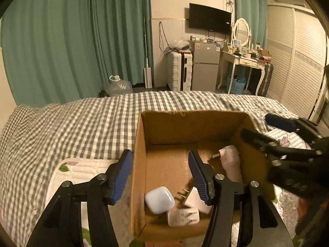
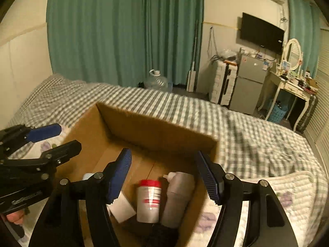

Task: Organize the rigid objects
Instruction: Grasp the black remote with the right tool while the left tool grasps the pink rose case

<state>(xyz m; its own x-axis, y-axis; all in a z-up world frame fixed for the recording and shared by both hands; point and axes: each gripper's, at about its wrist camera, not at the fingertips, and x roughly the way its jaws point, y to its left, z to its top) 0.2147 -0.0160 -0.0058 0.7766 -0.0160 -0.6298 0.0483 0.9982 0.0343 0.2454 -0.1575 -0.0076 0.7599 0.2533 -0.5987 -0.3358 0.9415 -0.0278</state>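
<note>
An open cardboard box (image 1: 141,144) stands on the bed. In the left wrist view it holds a white earbud case (image 1: 159,199), a white plug charger (image 1: 195,200), a small white adapter (image 1: 183,217) and a pinkish plug (image 1: 230,160). My left gripper (image 1: 160,175) is open and empty, its fingers astride the box's left wall. In the right wrist view the box (image 2: 156,129) holds a red-capped white bottle (image 2: 149,199), a grey bottle (image 2: 178,197) and a white block (image 2: 122,206). My right gripper (image 2: 164,177) is open and empty above them.
The bed has a grey checked cover (image 1: 82,127) and a quilted floral pad (image 2: 287,201). Beyond the bed stand a water jug (image 1: 119,86), a white suitcase (image 1: 178,72), a small fridge (image 1: 205,68) and a dressing table (image 1: 244,59).
</note>
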